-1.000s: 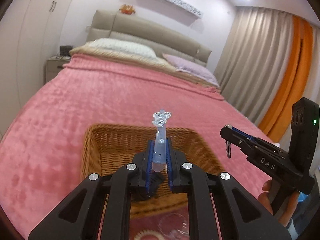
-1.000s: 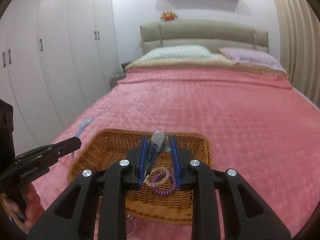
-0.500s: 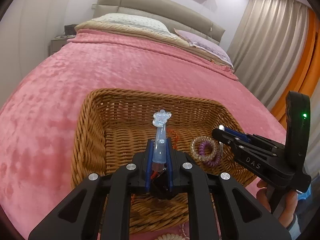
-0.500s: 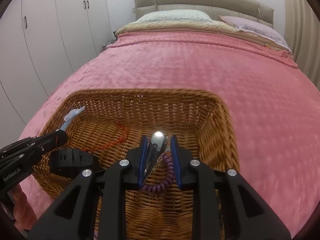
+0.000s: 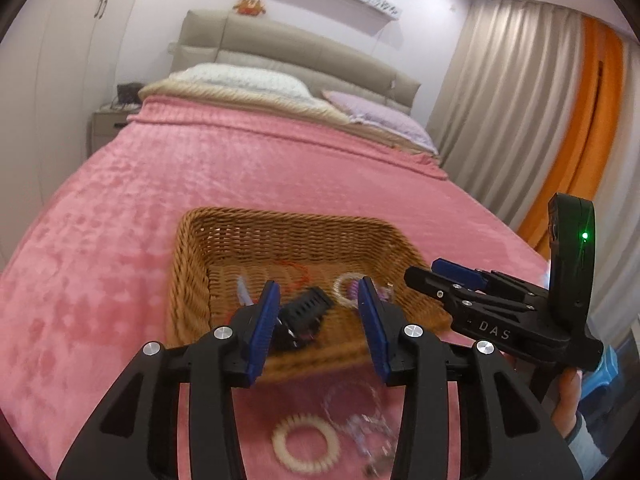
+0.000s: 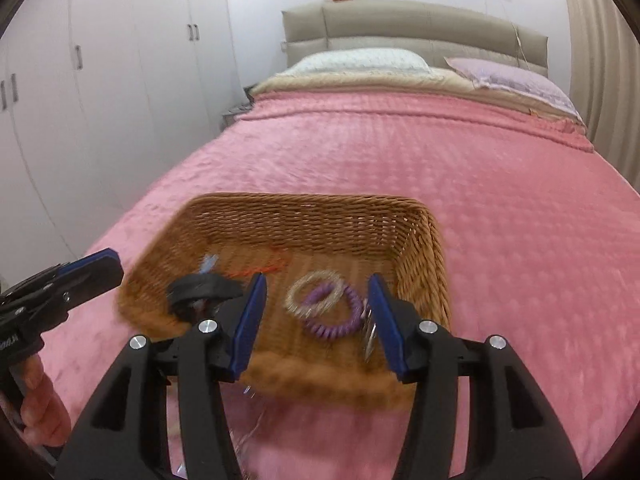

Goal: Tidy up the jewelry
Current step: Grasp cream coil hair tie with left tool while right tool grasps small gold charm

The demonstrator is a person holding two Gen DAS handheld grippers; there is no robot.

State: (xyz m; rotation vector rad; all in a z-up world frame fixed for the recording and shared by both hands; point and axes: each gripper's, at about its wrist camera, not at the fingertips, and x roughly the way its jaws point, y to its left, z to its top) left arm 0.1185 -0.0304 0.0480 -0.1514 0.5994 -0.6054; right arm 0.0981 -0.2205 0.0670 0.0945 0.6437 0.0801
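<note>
Both of our tools are empty: the left hand-held gripper (image 5: 318,322) and the right hand-held gripper (image 6: 316,314) each have their fingers spread wide. In the wicker basket (image 6: 304,216) on the pink bed (image 6: 480,184) we see a purple coil band (image 6: 334,320), a black clip (image 5: 306,310), a red string (image 6: 264,269) and a clear blue pin (image 5: 243,290). A white ring (image 5: 306,446) and a clear chain (image 5: 360,412) lie on the bed near us, not yet put away.

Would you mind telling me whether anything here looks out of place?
Yes: a cream ring and a clear beaded piece lie on the pink blanket in front of the basket, while the other pieces sit inside it. Both grippers' jaws are open and hold nothing.
</note>
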